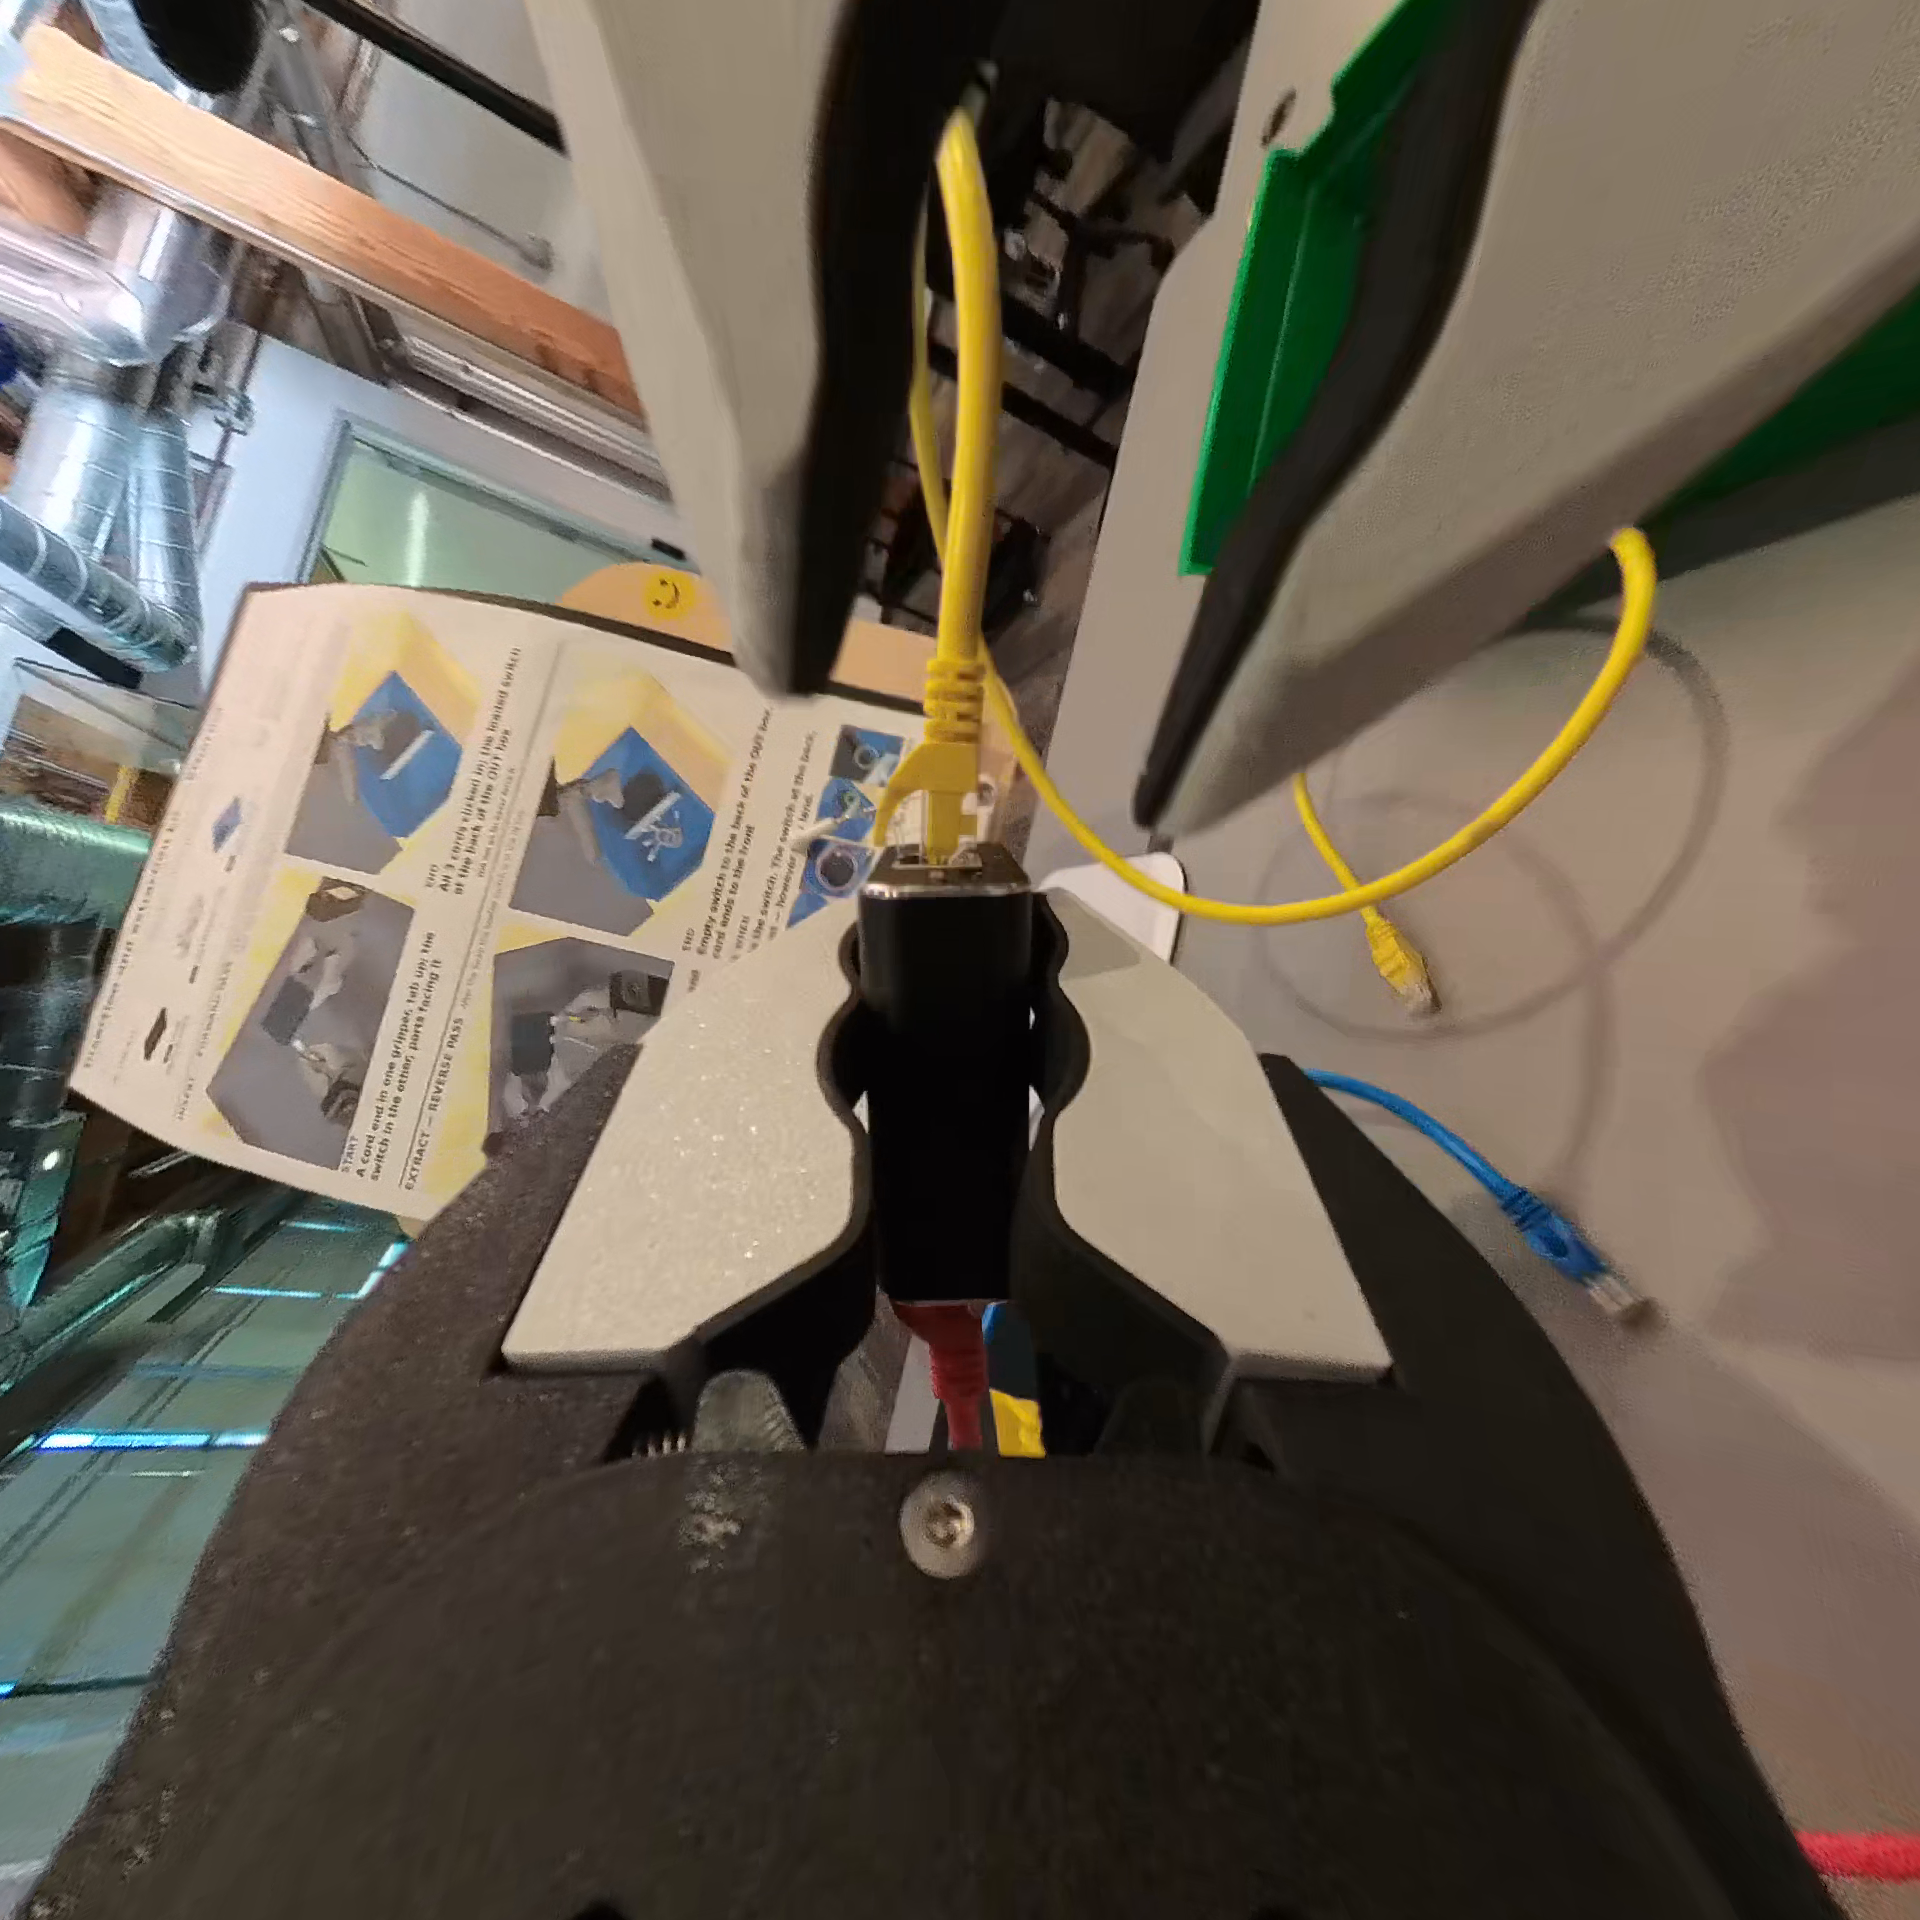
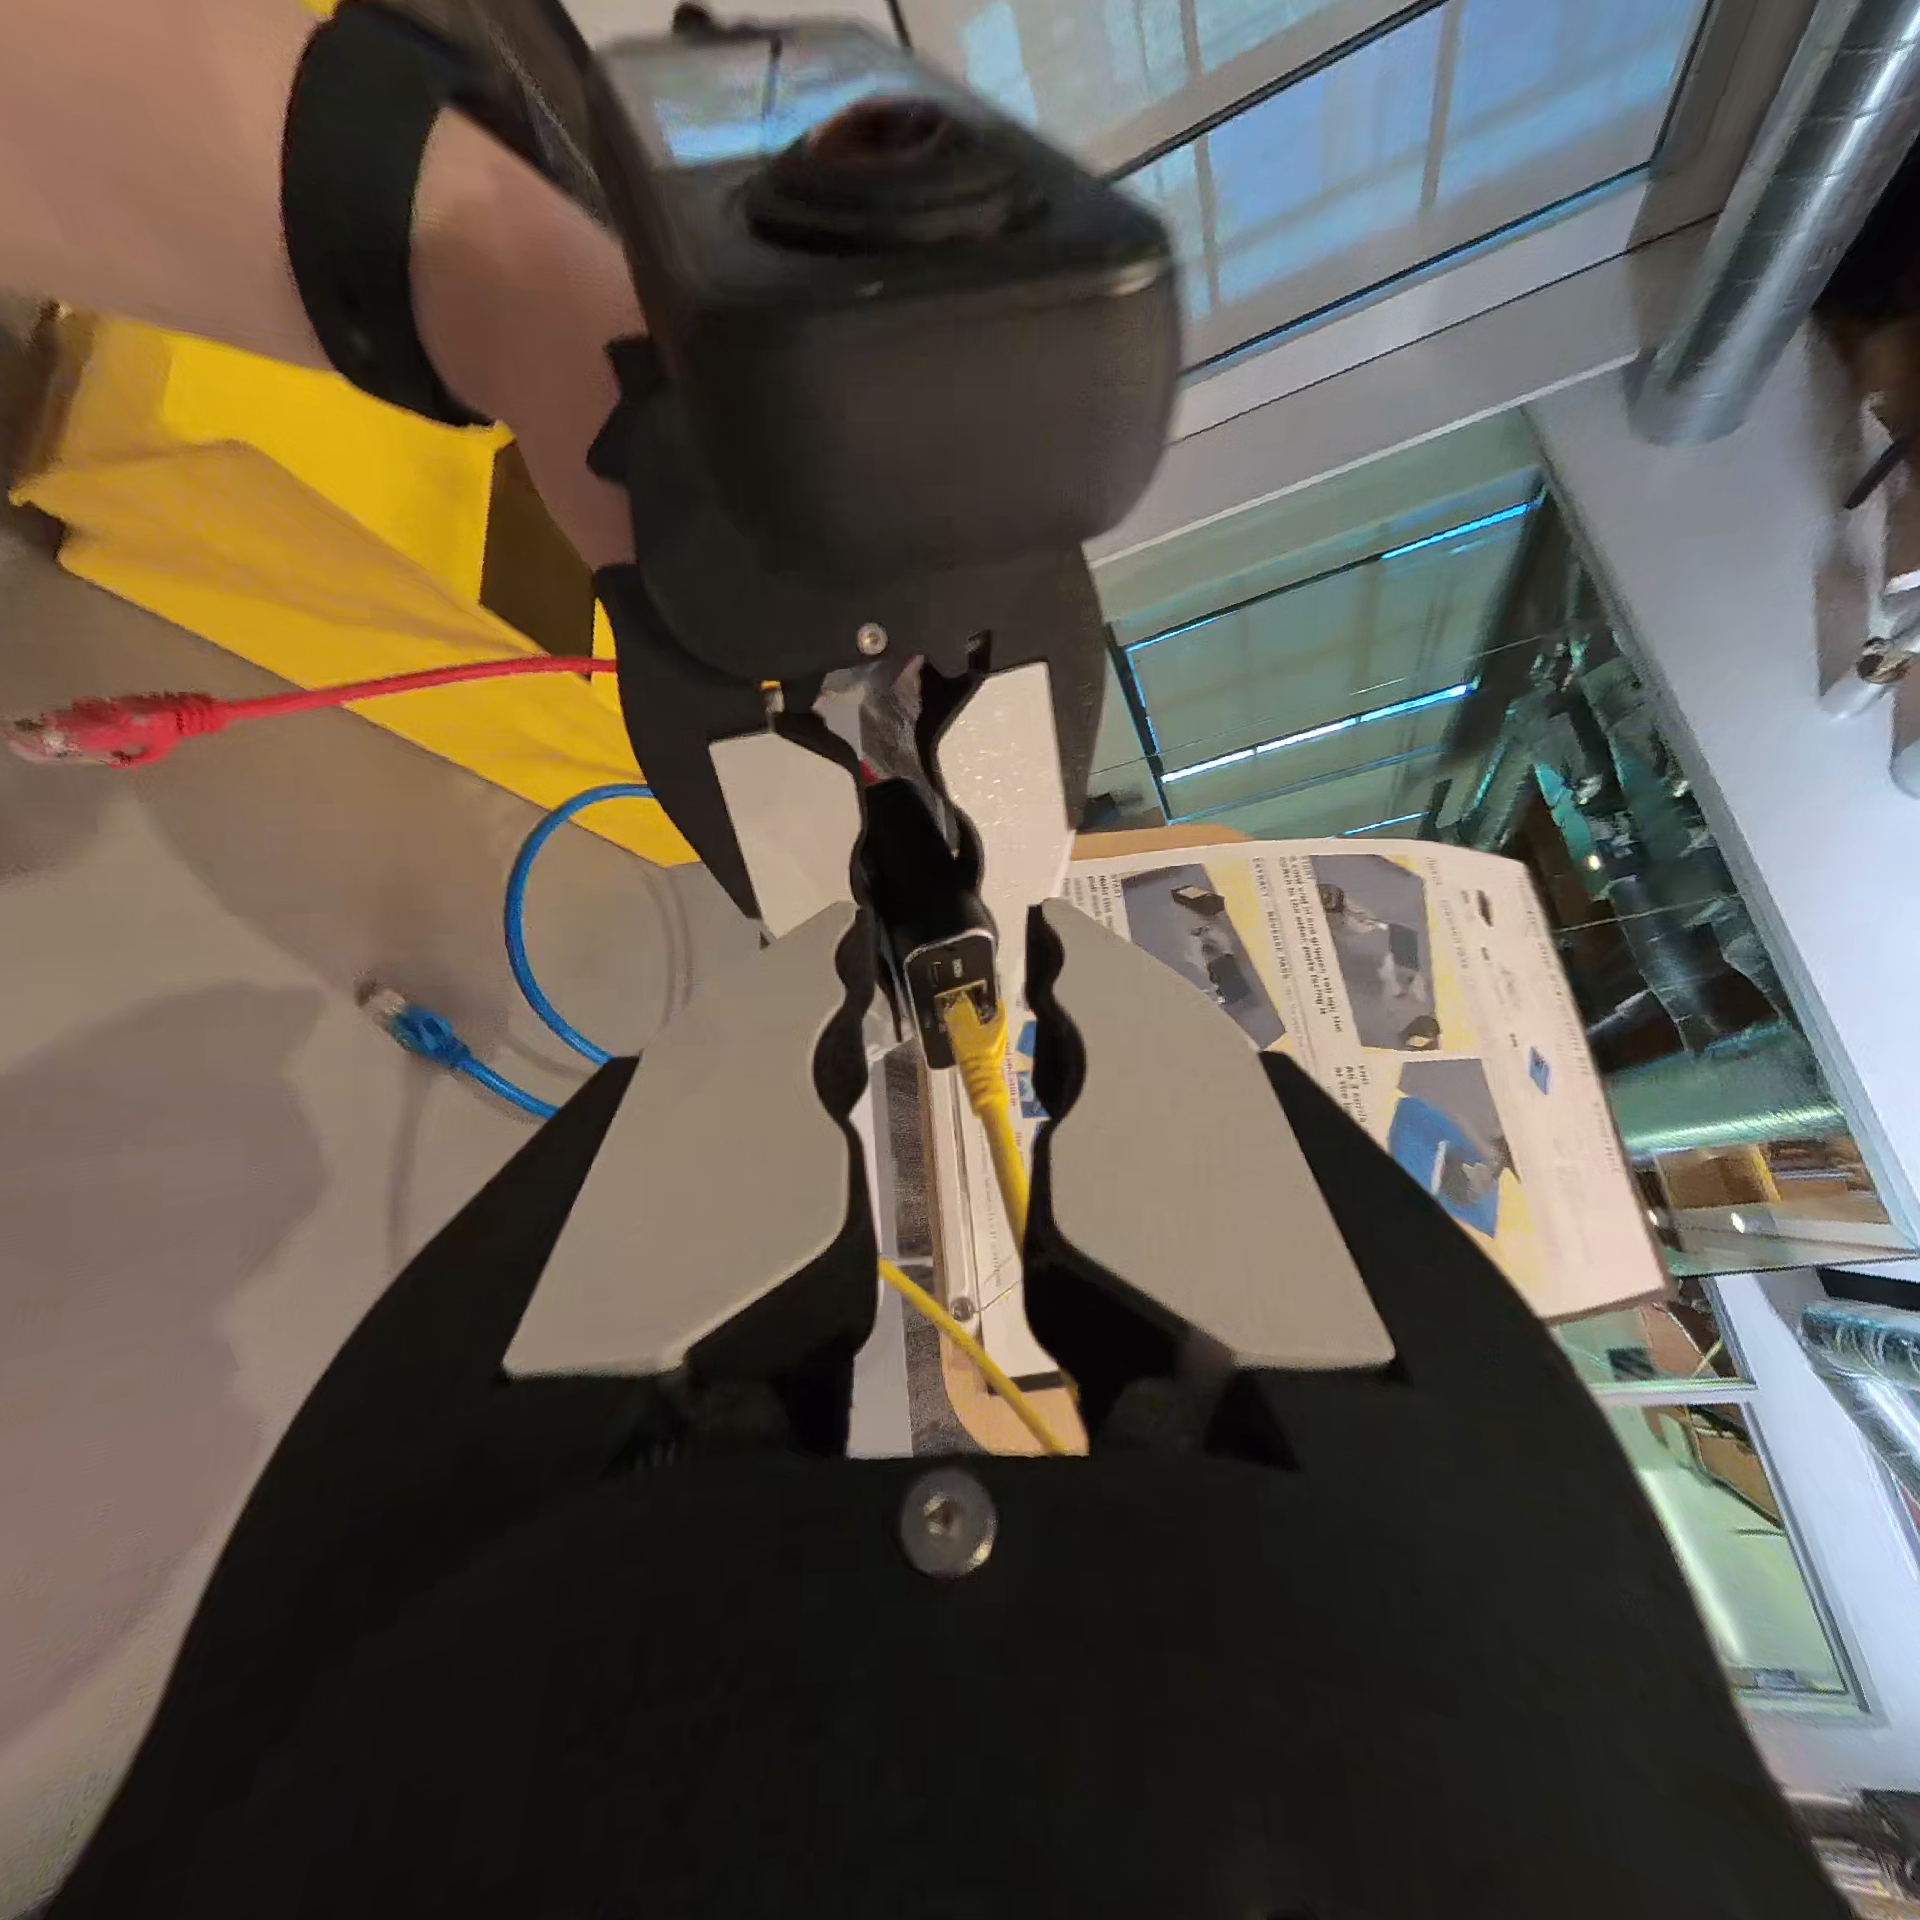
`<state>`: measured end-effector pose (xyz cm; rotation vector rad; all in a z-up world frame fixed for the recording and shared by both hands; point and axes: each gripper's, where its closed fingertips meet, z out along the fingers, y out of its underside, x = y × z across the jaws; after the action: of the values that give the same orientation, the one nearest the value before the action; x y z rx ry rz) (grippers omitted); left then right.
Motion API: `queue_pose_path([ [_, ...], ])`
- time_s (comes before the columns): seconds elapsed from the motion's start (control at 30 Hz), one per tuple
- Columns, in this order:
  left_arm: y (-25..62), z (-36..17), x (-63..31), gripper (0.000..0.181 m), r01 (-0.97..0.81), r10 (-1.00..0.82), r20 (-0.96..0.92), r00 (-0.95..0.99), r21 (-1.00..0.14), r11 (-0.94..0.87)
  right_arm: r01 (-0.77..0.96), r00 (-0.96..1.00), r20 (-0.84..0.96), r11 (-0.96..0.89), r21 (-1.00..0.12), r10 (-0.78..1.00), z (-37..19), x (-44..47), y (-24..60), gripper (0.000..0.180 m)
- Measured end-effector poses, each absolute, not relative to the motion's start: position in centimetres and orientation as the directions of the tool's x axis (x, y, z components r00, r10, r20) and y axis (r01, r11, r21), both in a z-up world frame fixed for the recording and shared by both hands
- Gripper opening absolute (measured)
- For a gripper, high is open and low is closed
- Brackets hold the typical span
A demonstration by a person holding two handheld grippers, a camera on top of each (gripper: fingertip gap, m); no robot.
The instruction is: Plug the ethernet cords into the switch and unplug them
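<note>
My left gripper (image 1: 951,935) is shut on a black switch (image 1: 951,1091), held in the air with its ports facing away. A yellow cord's plug (image 1: 940,800) sits in a port at the switch's far end. My right gripper (image 1: 971,743) faces it, jaws open, with the yellow cord running loose between them. In the right wrist view the yellow plug (image 2: 971,1029) is in the switch (image 2: 935,935), held by the left gripper (image 2: 914,883), just ahead of my open right gripper (image 2: 940,925). A red cord boot (image 1: 951,1371) shows at the switch's near end.
The yellow cord's other plug (image 1: 1403,961) and a blue cord end (image 1: 1558,1236) lie on the grey table (image 1: 1714,1039). A red cord end (image 2: 104,727) lies beside a yellow box (image 2: 260,520). A printed instruction sheet (image 1: 416,883) stands behind. A person's hand (image 2: 156,156) holds the left gripper.
</note>
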<state>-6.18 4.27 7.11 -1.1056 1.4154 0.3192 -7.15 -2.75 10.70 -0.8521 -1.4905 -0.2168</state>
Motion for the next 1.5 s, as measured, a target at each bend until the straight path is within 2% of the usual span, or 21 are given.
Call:
queue_pose_path([
  [0.27, 4.3, 4.5, -5.6, 0.026, -0.816, -0.476, -0.873, 0.104, -0.349, 0.461, 0.618, 0.087, 0.908, 0.693, -0.372, 0.410, 7.6, -6.7, 0.1, 0.034],
  [0.37, 4.3, 3.7, -5.2, 0.026, -0.833, -0.486, -0.871, 0.077, -0.324, 0.449, 0.661, 0.037, 0.901, 0.666, -0.346, 0.431, 6.2, -6.7, 0.7, 0.025],
  [0.53, 4.8, 2.6, -5.3, 0.026, -0.870, -0.486, -0.873, 0.041, -0.271, 0.413, 0.688, 0.008, 0.903, 0.653, -0.317, 0.430, 5.2, -6.8, 1.3, 0.024],
  [0.67, 4.4, 2.2, -5.1, 0.027, -0.860, -0.529, -0.848, 0.037, -0.297, 0.415, 0.688, 0.011, 0.870, 0.627, -0.365, 0.493, 4.9, -6.7, 1.2, 0.024],
  [1.0, 4.6, 2.2, -4.5, 0.028, -0.848, -0.496, -0.867, 0.048, -0.298, 0.438, 0.698, 0.006, 0.866, 0.618, -0.361, 0.499, 4.9, -6.1, 1.4, 0.024],
  [1.33, 5.3, 3.6, -6.3, 0.037, -0.819, -0.511, -0.849, 0.134, -0.385, 0.426, 0.685, 0.051, 0.876, 0.621, -0.380, 0.480, 6.3, -4.8, 1.2, 0.024],
  [1.5, 5.2, 3.6, -6.2, 0.027, -0.826, -0.480, -0.871, 0.103, -0.344, 0.447, 0.695, 0.050, 0.886, 0.621, -0.362, 0.461, 6.4, -4.6, 1.2, 0.024],
])
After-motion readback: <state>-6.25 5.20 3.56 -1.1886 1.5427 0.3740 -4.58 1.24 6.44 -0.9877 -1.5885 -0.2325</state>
